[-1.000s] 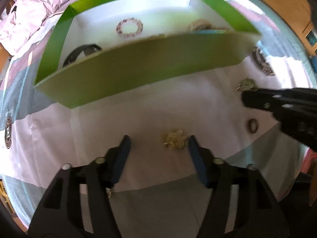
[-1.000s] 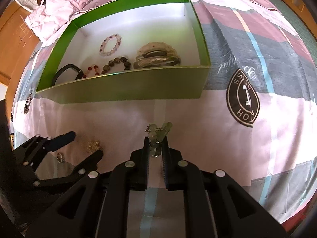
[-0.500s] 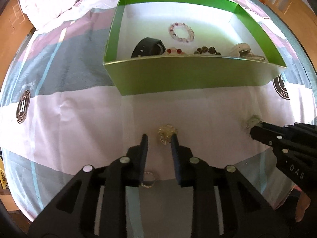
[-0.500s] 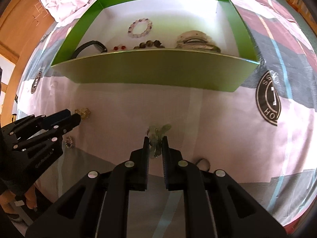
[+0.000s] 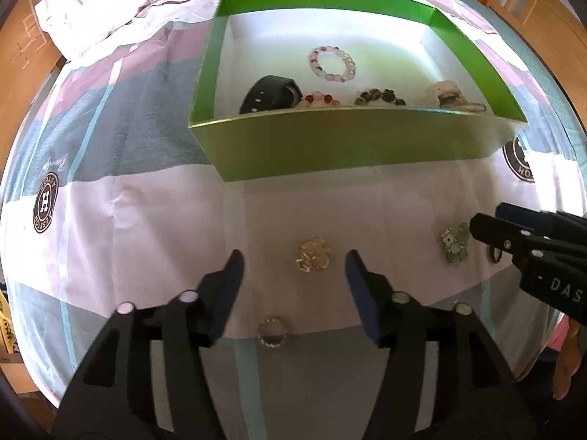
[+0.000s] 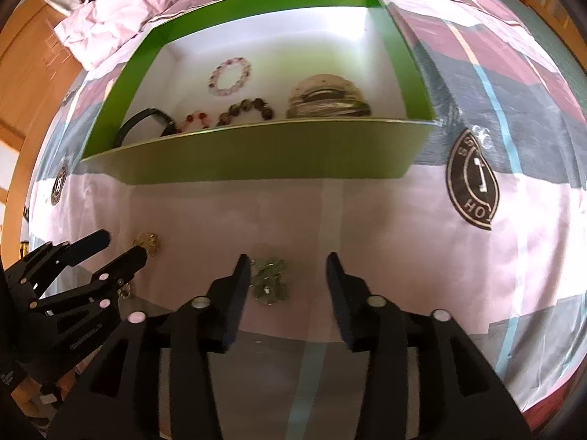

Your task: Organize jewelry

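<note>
A green box (image 5: 352, 146) (image 6: 256, 163) stands on the bedsheet and holds a pink bead bracelet (image 5: 332, 63), a black watch (image 5: 271, 93), dark beads (image 5: 379, 96) and a pale bangle pile (image 6: 326, 101). My left gripper (image 5: 291, 262) is open around a gold brooch (image 5: 313, 255) that lies on the sheet. My right gripper (image 6: 288, 267) is open, with a green stone brooch (image 6: 269, 280) on the sheet by its left finger. A small ring (image 5: 271, 332) lies below the left gripper.
A crumpled pink quilt (image 5: 110, 3) lies at the far left behind the box. Round brown logos (image 5: 46, 200) (image 6: 473, 179) mark the sheet. A dark ring (image 5: 493, 255) lies under the right gripper's tip in the left wrist view.
Both grippers have opened. The right gripper has let go of the green stone brooch, which now lies on the sheet. The left jaws have spread around the gold brooch.
</note>
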`<state>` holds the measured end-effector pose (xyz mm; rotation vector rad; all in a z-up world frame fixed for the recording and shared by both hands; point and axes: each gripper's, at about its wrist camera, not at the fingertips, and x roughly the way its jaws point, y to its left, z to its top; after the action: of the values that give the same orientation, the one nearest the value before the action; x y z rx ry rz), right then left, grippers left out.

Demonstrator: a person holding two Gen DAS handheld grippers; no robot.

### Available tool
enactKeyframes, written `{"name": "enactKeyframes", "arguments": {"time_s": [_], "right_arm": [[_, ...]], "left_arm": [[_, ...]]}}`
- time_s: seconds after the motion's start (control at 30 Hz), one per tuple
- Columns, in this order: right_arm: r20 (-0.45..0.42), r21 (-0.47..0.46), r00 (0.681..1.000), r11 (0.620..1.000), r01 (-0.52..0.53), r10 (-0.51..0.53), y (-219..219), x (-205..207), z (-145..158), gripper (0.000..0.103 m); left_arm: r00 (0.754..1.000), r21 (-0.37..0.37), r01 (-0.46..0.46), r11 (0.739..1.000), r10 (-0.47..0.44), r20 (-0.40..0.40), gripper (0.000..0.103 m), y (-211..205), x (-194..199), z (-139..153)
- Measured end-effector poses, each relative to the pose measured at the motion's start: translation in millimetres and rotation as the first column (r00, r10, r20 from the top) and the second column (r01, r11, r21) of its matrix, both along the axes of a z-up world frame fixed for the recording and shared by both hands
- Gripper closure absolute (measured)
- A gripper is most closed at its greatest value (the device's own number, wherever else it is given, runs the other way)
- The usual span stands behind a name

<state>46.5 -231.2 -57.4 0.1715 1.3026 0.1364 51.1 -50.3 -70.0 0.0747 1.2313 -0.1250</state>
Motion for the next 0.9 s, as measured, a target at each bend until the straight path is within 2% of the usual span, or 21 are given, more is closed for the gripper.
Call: {"name": "enactKeyframes", "arguments": {"time_s": [0.1, 0.27, 0.53, 0.57, 0.63, 0.67, 0.77, 0.8, 0.9], "right_arm": [[0.001, -0.001, 1.0, 1.0, 0.005, -0.005, -0.2, 0.0, -0.6, 0.052], [0.003, -0.003, 1.0, 1.0, -0.031, 0.031, 9.5, -2.5, -1.5, 0.052], [0.005, 0.0, 0.999, 0.999, -0.04, 0.04, 15.3, -2.5, -4.1, 0.052], [0.006, 0.001, 0.999, 0.999, -0.046, 0.046, 17.1, -2.3, -4.9, 0.052], [0.005, 0.012, 0.998, 0.998, -0.06, 0.06, 21.7, -2.8, -8.4, 0.054], [0.002, 0.018, 0.998, 0.998, -0.063, 0.063, 23.4, -3.1, -10.7, 0.056], [-0.015, 0.023, 0.996, 0.996, -0.088, 0.088, 29.6, -3.4, -17.7, 0.074], [-0.017, 0.018, 0.995, 0.995, -0.096, 0.096, 31.7, -3.4, -19.5, 0.083], [-0.008, 0.022, 0.993, 0.993, -0.116, 0.116, 34.4, -4.4, -16.8, 0.091]], "left_arm": [[0.999, -0.02, -0.037, 0.999, 0.036, -0.011, 0.035, 7.6, 4.0, -0.9], [0.996, -0.054, -0.078, 0.995, 0.075, -0.053, 0.035, 18.3, 9.6, -9.7], [0.994, -0.02, -0.093, 0.996, 0.091, -0.054, 0.03, 20.0, 16.1, -23.5], [0.994, -0.018, -0.094, 0.995, 0.093, -0.05, 0.031, 19.8, 16.1, -23.3], [0.995, -0.025, -0.094, 0.995, 0.093, -0.044, 0.042, 19.8, 15.6, -21.8], [0.995, -0.034, -0.09, 0.995, 0.089, -0.044, 0.049, 19.9, 15.4, -20.9], [0.996, -0.04, -0.085, 0.996, 0.083, -0.045, 0.056, 21.0, 14.8, -20.1], [0.995, -0.046, -0.084, 0.995, 0.082, -0.048, 0.058, 20.9, 14.4, -20.5], [0.995, -0.06, -0.09, 0.994, 0.087, -0.05, 0.064, 24.9, 16.2, -14.2]]}}
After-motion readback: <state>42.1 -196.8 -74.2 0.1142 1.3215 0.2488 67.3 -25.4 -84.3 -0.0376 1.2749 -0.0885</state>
